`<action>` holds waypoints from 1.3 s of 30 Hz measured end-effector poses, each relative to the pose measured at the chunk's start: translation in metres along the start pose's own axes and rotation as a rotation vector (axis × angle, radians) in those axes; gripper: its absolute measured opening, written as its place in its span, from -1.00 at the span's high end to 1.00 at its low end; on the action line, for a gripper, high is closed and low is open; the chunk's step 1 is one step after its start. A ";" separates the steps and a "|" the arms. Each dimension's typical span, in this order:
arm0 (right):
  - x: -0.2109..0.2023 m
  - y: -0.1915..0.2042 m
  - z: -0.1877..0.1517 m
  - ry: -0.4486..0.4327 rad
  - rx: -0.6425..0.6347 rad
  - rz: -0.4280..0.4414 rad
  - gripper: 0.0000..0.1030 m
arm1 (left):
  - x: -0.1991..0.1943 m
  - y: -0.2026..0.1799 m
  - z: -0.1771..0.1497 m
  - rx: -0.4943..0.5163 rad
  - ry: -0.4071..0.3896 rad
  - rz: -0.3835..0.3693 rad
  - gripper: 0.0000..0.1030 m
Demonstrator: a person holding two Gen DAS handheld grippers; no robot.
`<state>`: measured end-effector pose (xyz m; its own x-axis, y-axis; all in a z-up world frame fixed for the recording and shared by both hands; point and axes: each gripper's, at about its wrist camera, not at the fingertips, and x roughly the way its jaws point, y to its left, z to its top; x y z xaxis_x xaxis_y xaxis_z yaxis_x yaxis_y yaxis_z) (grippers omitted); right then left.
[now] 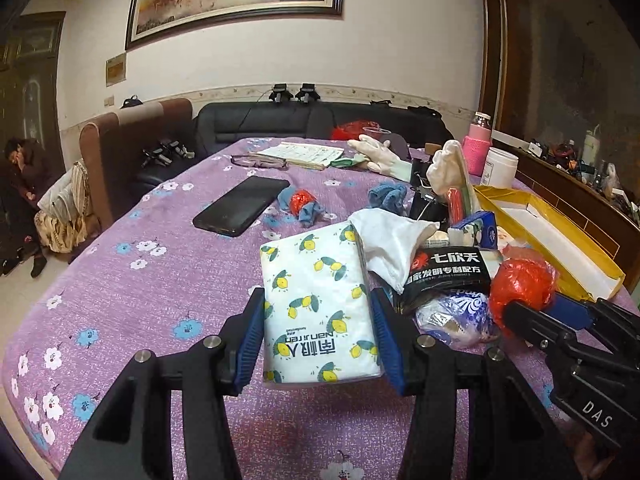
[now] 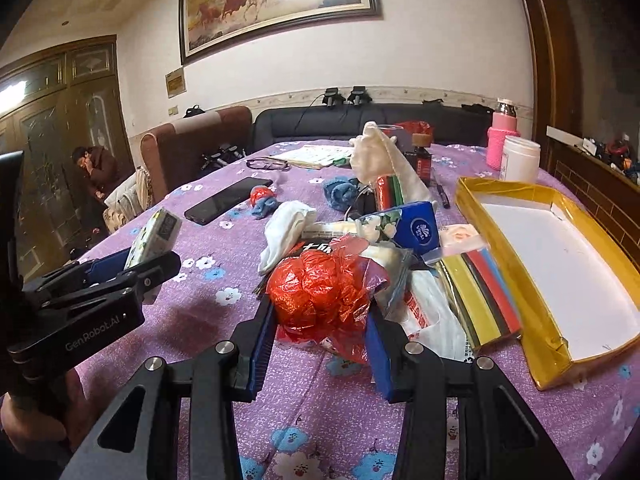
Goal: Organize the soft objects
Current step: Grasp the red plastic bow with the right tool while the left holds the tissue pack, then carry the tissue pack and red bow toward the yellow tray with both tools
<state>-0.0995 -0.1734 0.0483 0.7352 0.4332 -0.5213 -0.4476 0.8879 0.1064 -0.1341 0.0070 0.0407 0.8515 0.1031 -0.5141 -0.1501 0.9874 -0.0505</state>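
Pinching a tissue pack [image 1: 320, 312] near table [image 1: 132, 280] centre, left tongs [image 1: 320, 344] press both sides. Right tongs [image 2: 320, 340] clamp a red bag [image 2: 320, 292] just right of it, beside the pile; gold tray [image 2: 520, 280] far right.

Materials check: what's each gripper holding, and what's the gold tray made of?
Tissue pack: glossy printed plastic film over soft paper, judging by the sheen. Red bag: thin crinkled plastic, shiny creases. Gold tray: probably cardboard, metallic foil outside, matte white inside.
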 end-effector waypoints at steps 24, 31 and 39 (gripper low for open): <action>0.002 -0.001 -0.001 0.013 -0.001 0.005 0.11 | -0.009 -0.003 -0.003 0.013 -0.044 0.035 0.02; 0.001 -0.001 -0.001 0.011 0.007 0.000 0.11 | -0.010 -0.003 -0.003 0.013 -0.050 0.036 0.02; 0.002 -0.003 0.001 0.012 0.020 -0.003 0.11 | -0.011 -0.003 -0.004 0.016 -0.062 0.043 0.02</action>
<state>-0.0970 -0.1749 0.0477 0.7304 0.4287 -0.5317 -0.4351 0.8921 0.1215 -0.1451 0.0021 0.0436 0.8738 0.1521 -0.4618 -0.1794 0.9836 -0.0155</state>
